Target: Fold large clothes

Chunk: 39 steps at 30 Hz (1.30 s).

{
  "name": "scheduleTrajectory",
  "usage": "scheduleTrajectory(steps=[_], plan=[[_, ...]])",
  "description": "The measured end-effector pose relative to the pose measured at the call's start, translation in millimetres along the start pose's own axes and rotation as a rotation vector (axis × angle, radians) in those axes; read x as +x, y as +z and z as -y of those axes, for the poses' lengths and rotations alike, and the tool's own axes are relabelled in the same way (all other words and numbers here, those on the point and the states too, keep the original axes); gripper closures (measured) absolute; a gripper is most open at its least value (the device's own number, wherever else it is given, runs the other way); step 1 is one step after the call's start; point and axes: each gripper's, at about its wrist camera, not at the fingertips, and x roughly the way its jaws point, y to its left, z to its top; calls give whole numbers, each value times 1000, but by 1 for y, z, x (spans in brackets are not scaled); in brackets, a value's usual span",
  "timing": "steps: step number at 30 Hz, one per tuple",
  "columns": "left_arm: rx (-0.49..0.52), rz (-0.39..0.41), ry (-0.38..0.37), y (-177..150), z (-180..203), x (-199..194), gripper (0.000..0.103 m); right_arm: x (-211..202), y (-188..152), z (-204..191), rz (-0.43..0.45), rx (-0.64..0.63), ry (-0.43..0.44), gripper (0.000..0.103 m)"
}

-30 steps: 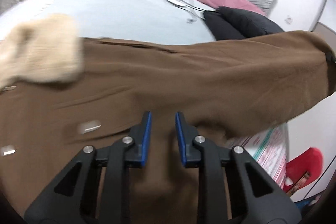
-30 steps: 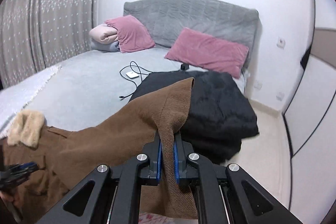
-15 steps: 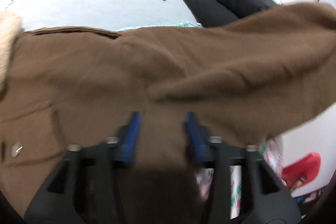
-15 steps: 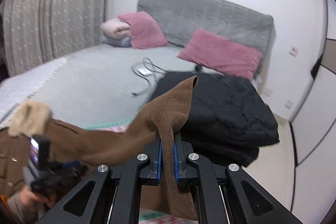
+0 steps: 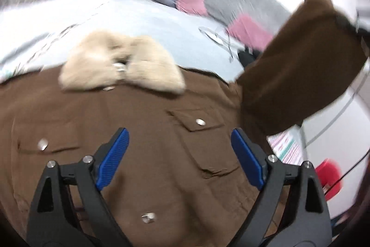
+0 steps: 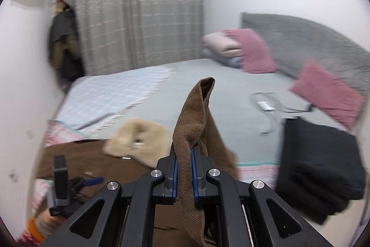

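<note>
A brown coat [image 5: 143, 131] with a cream fur collar [image 5: 120, 64] lies spread on the bed, front up, with snap buttons and flap pockets. My left gripper [image 5: 179, 149] is open and empty, just above the coat's chest. My right gripper [image 6: 184, 168] is shut on the cuff of the coat's brown sleeve [image 6: 192, 122] and holds it lifted above the coat. The raised sleeve [image 5: 300, 61] shows at the right of the left wrist view. The left gripper [image 6: 69, 186] shows at the lower left of the right wrist view.
The bed [image 6: 208, 85] has a grey sheet and a pale blue blanket [image 6: 111, 94]. A folded black garment [image 6: 319, 166] lies at its right edge. Pink pillows [image 6: 256, 52], a charger with cable [image 6: 268, 105] and a grey headboard sit further back. A red object [image 5: 328, 175] is on the floor.
My left gripper has opened wide and pulled back, so the collar and pockets now show. My right gripper has swung left with the sleeve cuff still held.
</note>
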Motion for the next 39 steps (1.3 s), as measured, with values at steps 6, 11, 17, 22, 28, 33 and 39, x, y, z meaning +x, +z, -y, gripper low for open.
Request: scheduleTrajectory(steps=[6,11,17,22,28,33,39], plan=[[-207,71,-54,1,-59,8,13,77,-23,-70,-15,75,228,88],[-255,114,-94,1,-76,5,13,129,-69,-74,-66,188,459,44],[-223,-14,-54,-5,-63,40,14,135,-115,23,-44,376,228,41],[-143,-146,-10,-16,-39,76,42,157,-167,107,-107,536,-7,41],[-80,-71,96,-18,-26,72,96,172,-211,168,-169,729,-65,41],[-79,-35,76,-16,-26,65,96,188,-214,163,-190,769,18,41],[-69,121,113,-11,-19,42,97,188,-203,145,-189,734,24,41]])
